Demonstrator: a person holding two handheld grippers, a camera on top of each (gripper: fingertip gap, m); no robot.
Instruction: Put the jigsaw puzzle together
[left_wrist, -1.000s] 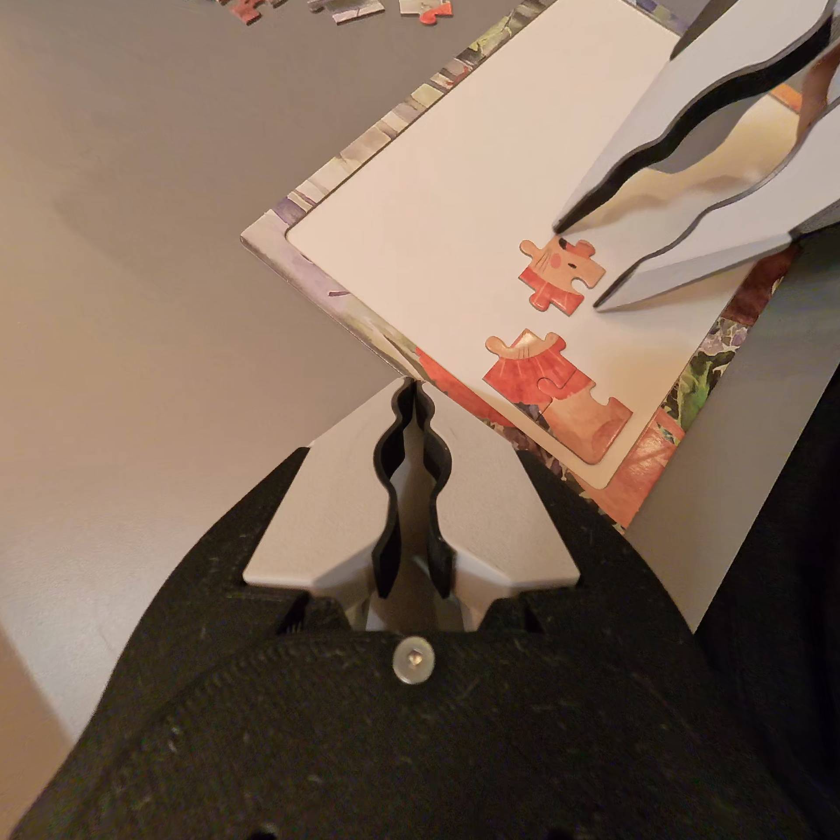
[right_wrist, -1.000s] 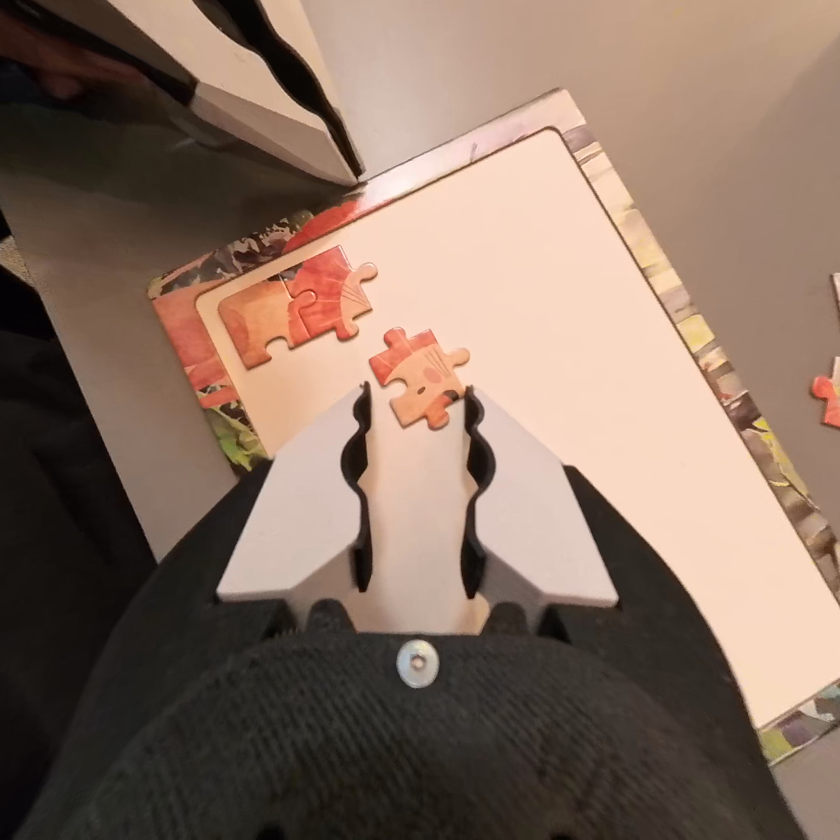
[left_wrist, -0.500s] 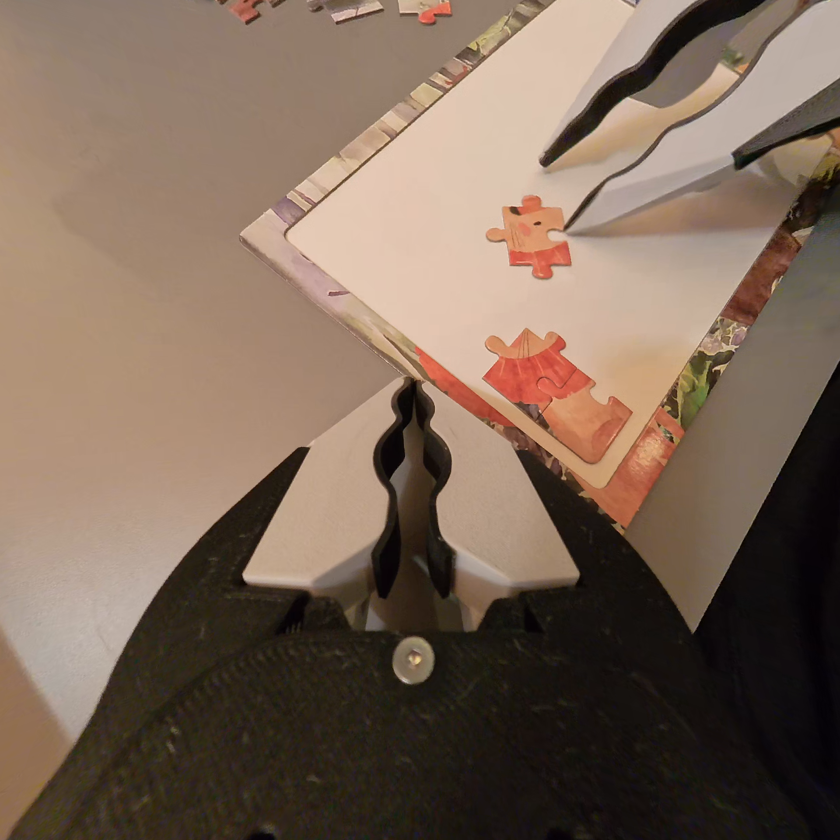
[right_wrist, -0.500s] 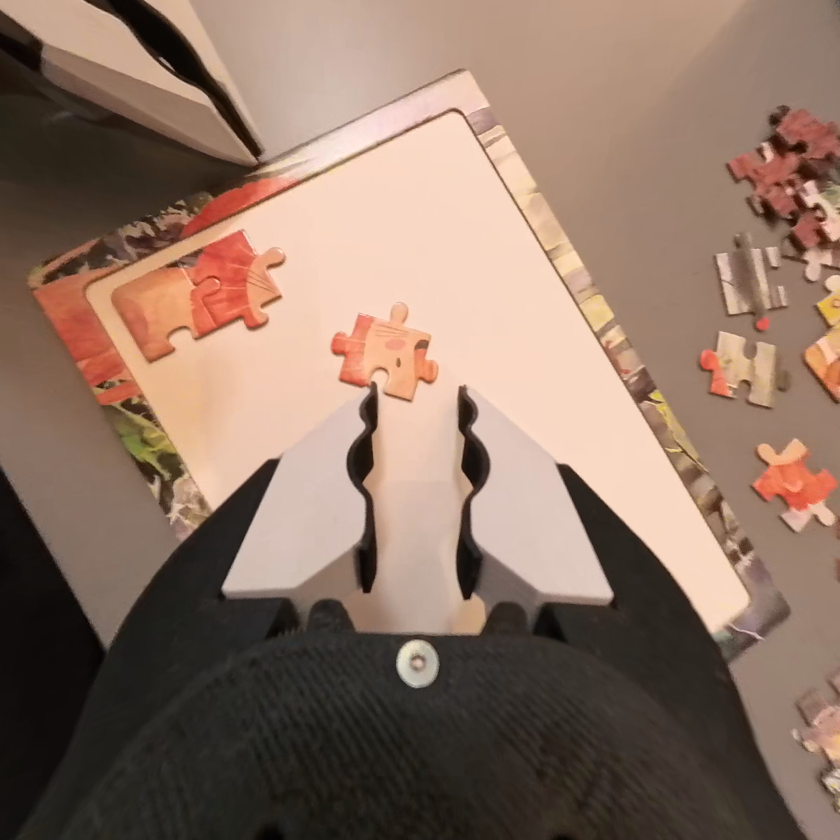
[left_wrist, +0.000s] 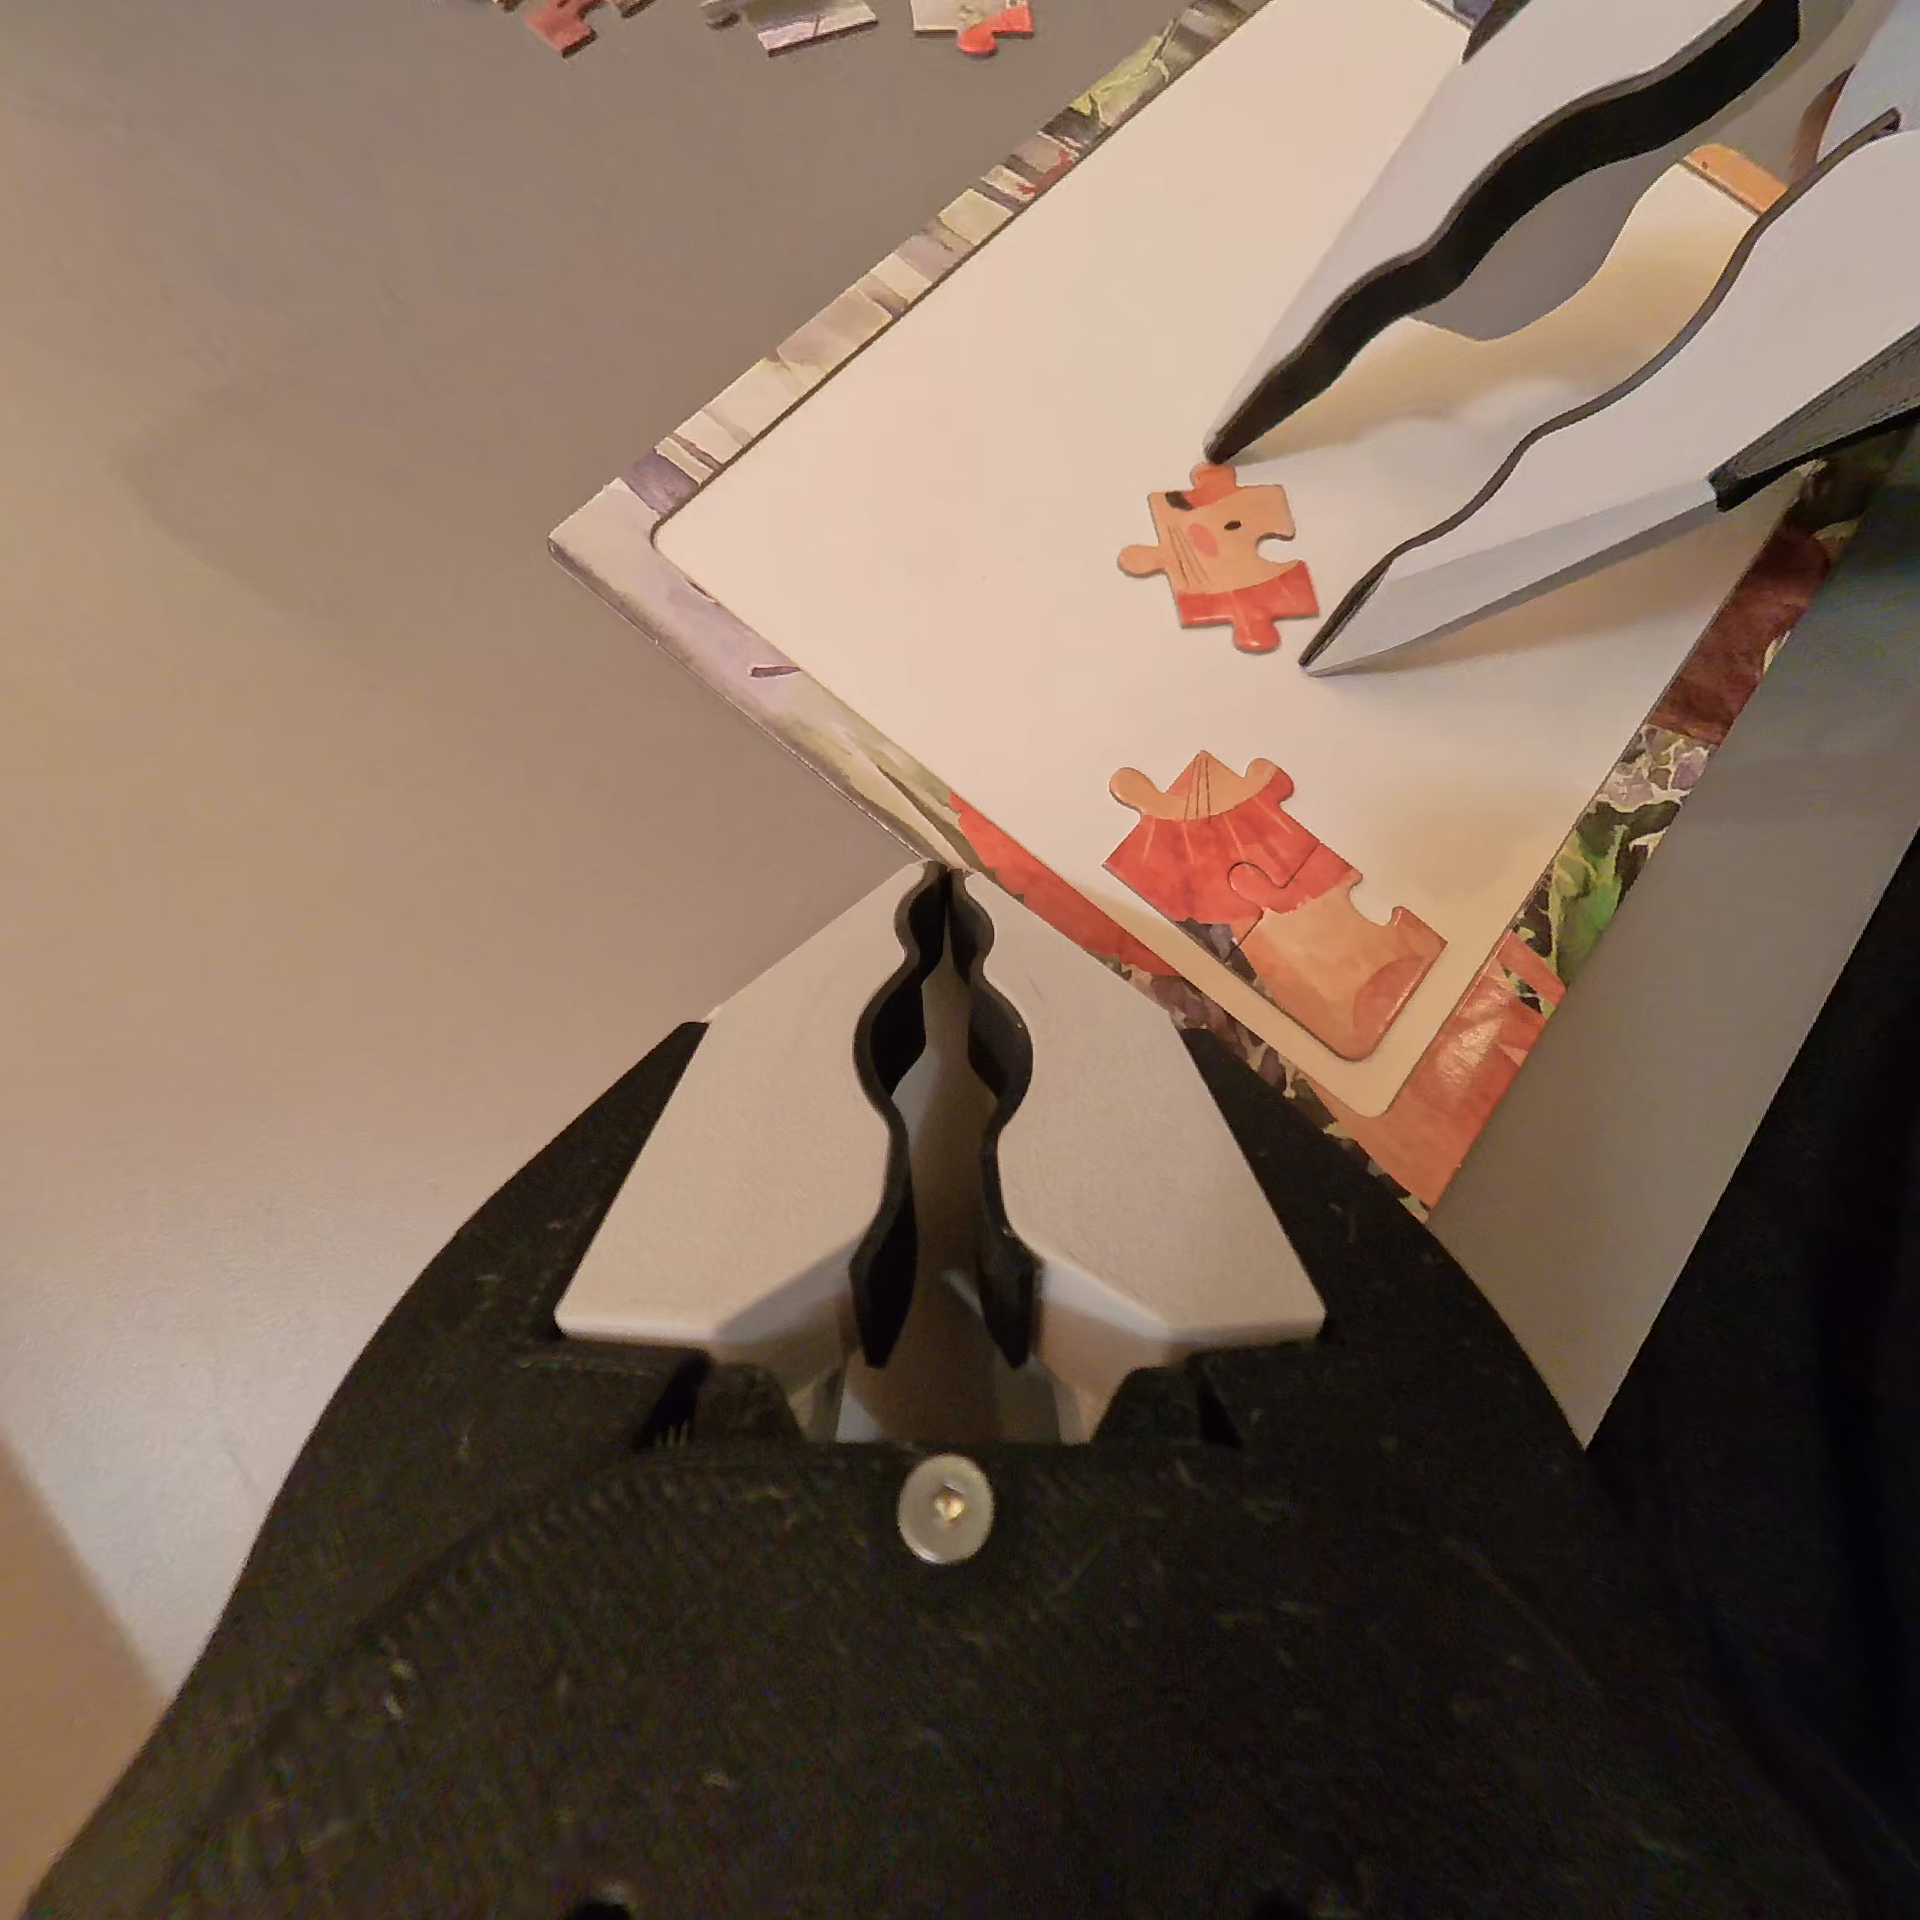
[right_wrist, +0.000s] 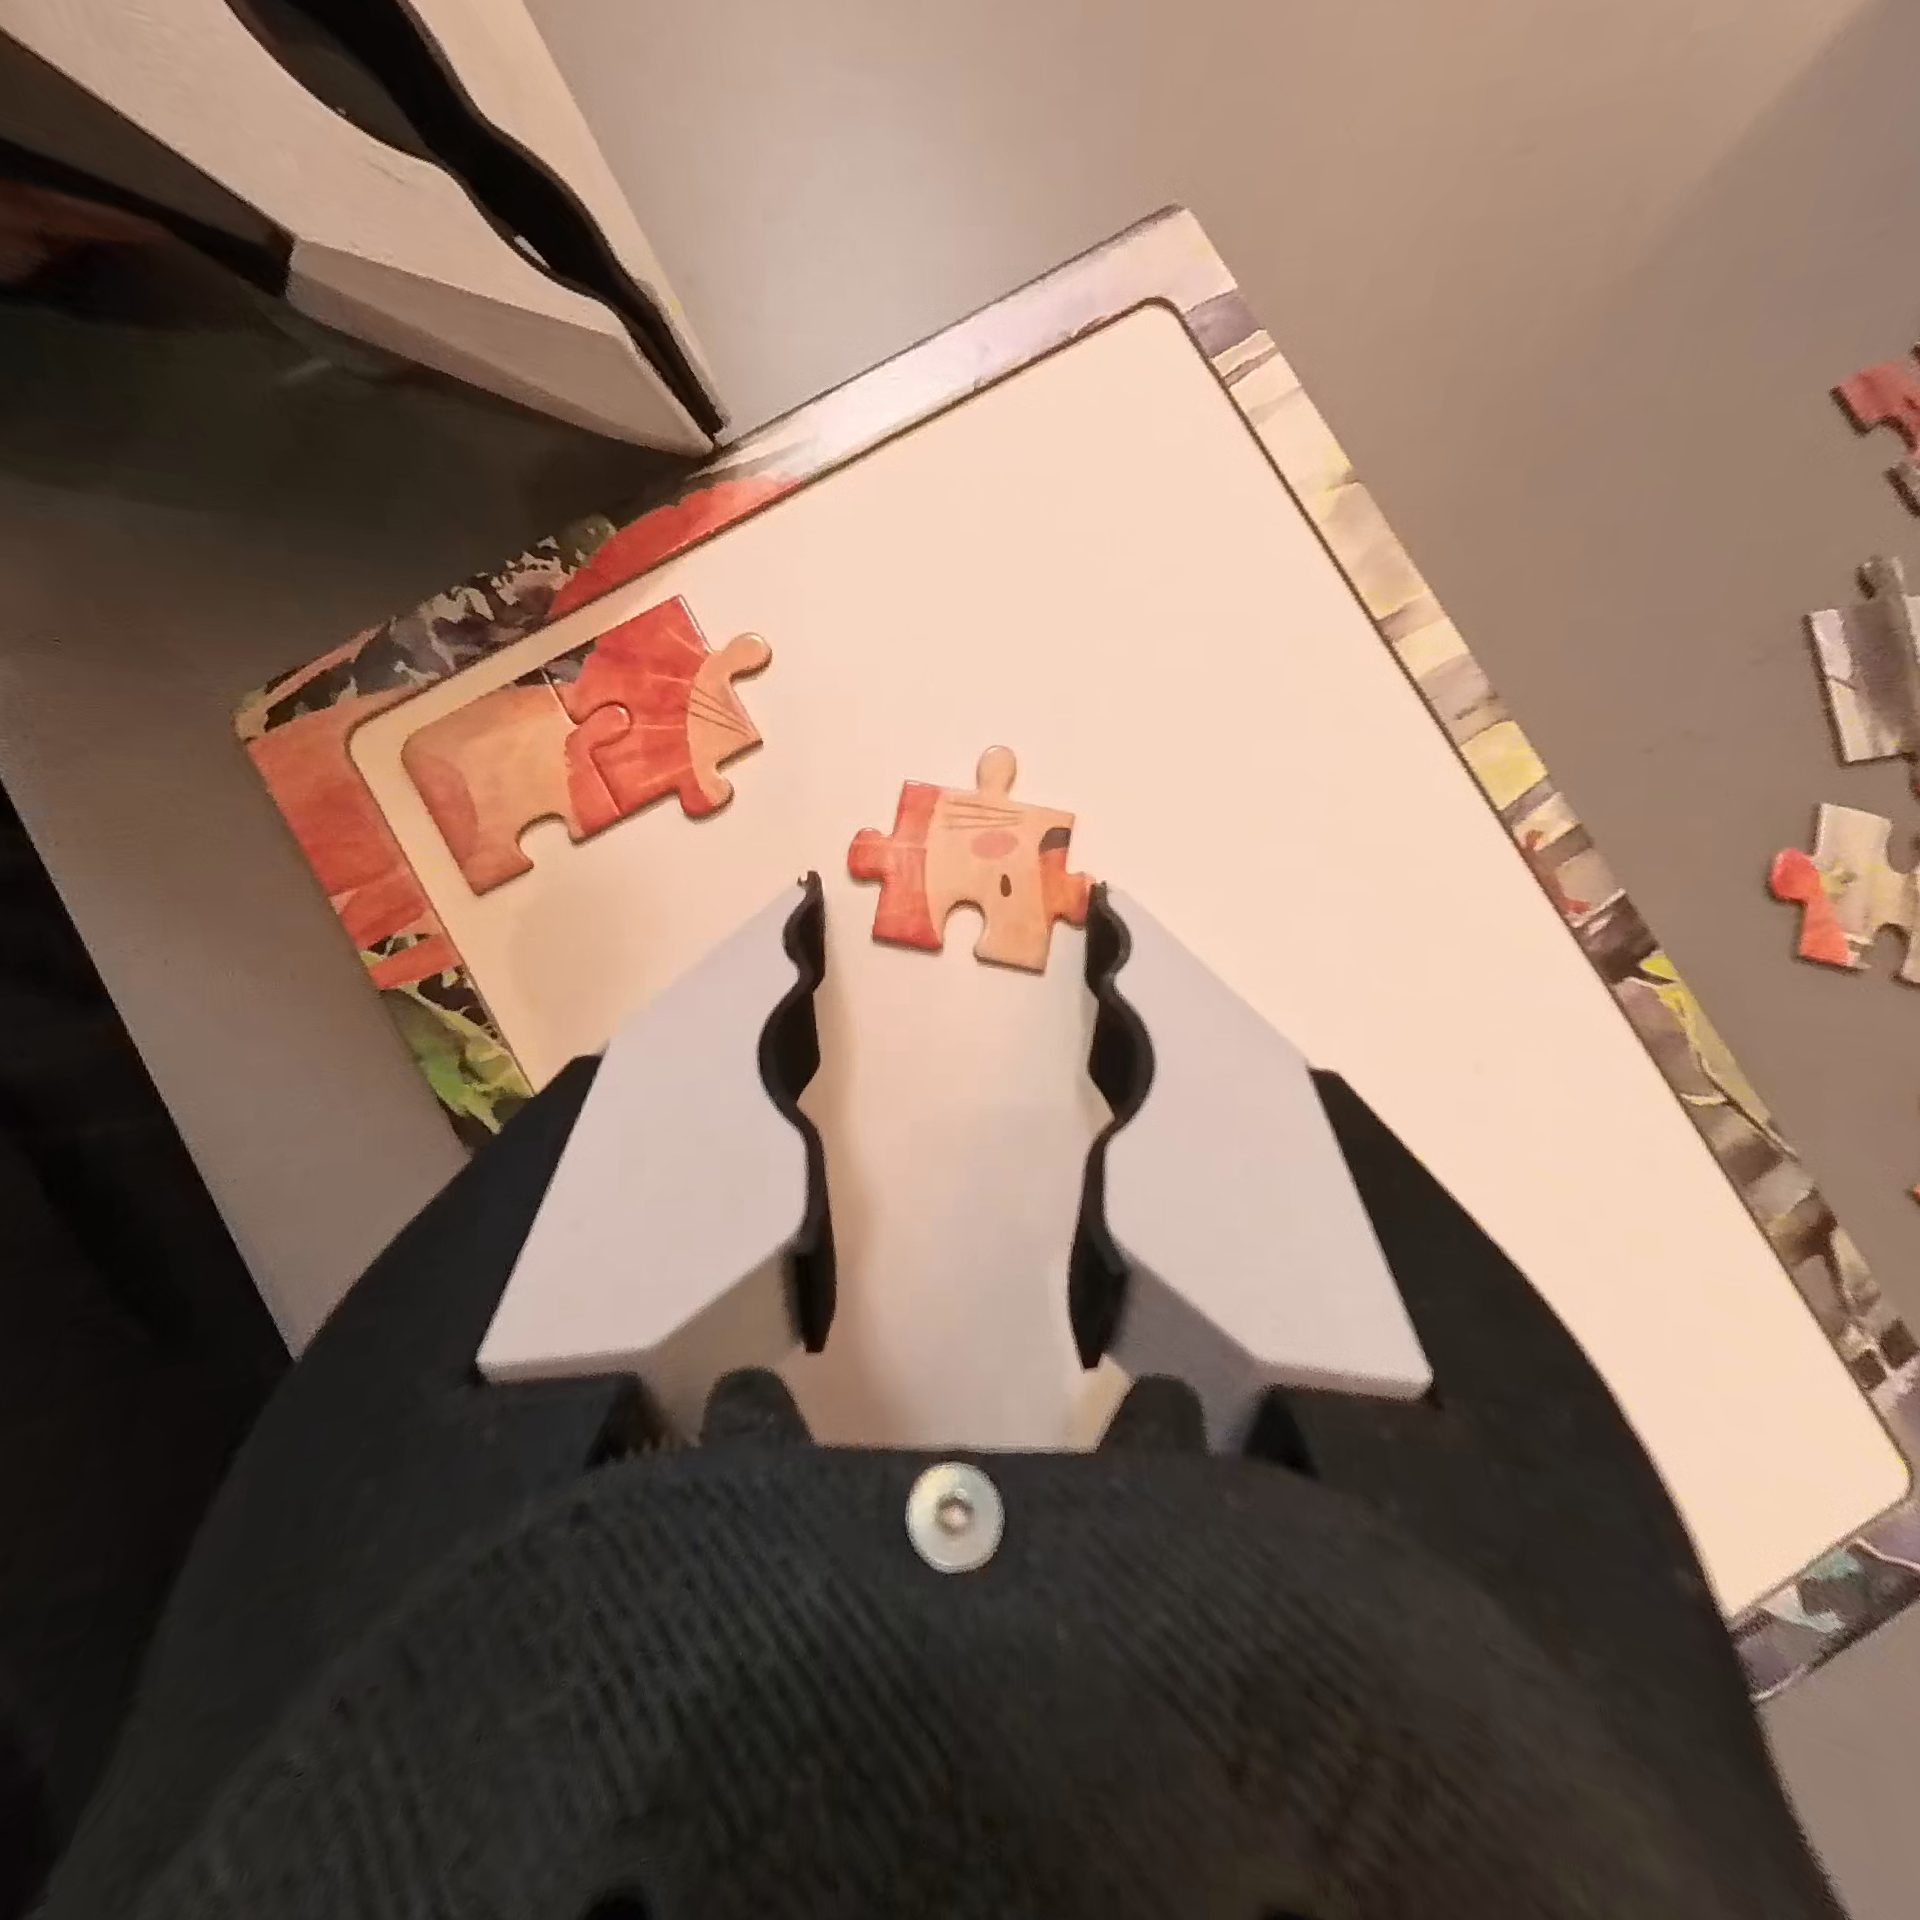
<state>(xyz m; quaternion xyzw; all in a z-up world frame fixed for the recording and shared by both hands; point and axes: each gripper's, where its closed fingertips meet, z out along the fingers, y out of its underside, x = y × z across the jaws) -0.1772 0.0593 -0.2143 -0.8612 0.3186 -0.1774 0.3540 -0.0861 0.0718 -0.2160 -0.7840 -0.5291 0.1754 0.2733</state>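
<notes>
Since half a second ago my right gripper (right_wrist: 951, 899) has swung back beside the loose piece (right_wrist: 971, 862), fingers spread wide, gripping nothing, one tip touching its edge. That piece lies flat on the puzzle tray (right_wrist: 1195, 644), near the joined pair (right_wrist: 587, 743) in its corner. Left gripper (left_wrist: 943, 883), pinched closed and empty, hovers at the tray's edge.

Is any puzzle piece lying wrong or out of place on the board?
Yes. One loose piece lies alone on the white tray, turned askew and not joined to the joined pair in the corner. The open right gripper is at it.
</notes>
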